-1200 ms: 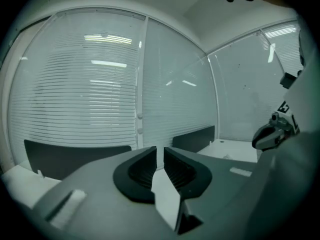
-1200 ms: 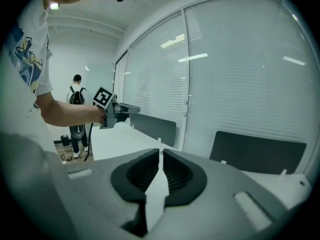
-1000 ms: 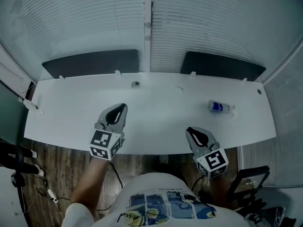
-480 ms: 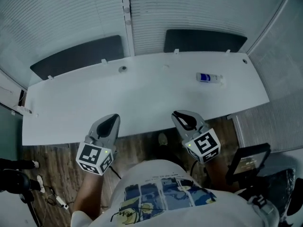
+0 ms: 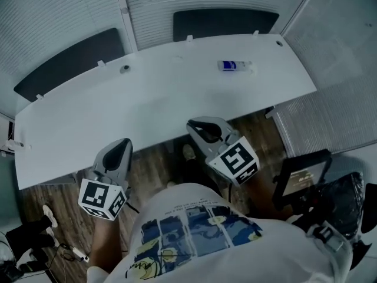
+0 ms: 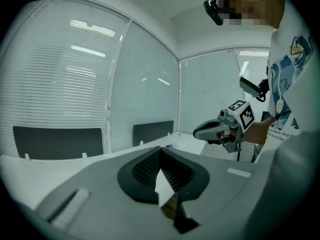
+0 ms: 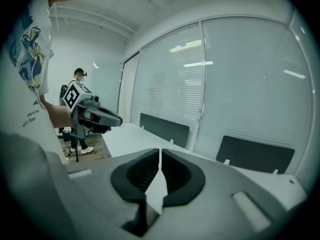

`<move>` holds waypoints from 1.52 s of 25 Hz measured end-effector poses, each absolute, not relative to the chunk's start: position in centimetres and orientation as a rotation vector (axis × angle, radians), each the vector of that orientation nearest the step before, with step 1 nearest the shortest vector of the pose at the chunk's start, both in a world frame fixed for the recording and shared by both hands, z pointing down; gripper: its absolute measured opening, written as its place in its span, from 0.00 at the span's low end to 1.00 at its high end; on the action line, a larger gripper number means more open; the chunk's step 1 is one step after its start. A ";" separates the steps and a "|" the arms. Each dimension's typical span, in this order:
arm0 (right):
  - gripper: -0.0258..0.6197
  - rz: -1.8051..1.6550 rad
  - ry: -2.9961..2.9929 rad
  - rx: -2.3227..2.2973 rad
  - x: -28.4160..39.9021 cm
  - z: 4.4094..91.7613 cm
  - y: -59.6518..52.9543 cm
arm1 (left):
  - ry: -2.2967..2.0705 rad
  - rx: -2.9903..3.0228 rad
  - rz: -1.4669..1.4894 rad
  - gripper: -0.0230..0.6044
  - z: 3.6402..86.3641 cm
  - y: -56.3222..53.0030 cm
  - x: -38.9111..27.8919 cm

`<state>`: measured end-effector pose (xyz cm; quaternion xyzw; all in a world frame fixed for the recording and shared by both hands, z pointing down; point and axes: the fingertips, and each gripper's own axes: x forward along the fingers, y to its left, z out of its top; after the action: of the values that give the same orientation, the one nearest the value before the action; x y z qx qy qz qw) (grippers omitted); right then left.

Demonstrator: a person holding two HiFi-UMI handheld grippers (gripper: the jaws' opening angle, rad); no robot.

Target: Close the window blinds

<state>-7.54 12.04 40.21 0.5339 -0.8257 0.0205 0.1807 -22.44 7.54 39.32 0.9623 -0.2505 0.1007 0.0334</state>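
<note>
bottle (image 5: 235,66) label illegible; left gripper (image 5: 125,143), right gripper (image 5: 193,127) closed.

Smooth matt desk (image 5: 165,93), wood-grain floor (image 5: 154,163), matt blinds (image 5: 59,10)

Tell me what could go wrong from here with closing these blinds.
1. The desk stands between the person and the blinds; leaning across could knock the small bottle.
2. The left gripper and right gripper are both shut and empty; grabbing at a blind control without opening first would likely slip off.
3. Cables lie on the floor at the person's left, a possible trip.
</note>
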 end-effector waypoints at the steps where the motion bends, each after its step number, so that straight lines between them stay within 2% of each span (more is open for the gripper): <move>1: 0.06 0.059 -2.332 1.506 -7.6 40.3 12.1 | -0.760 2.962 0.314 0.04 39.4 7.7 -22.4; 38: 0.06 0.058 -2.340 1.480 -8.4 40.4 12.6 | -0.682 2.975 0.367 0.04 39.9 9.1 -21.3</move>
<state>-8.40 12.62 40.35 0.5254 -0.8302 0.0206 0.1851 -21.26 9.07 39.93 0.9672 -0.2218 0.1192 0.0338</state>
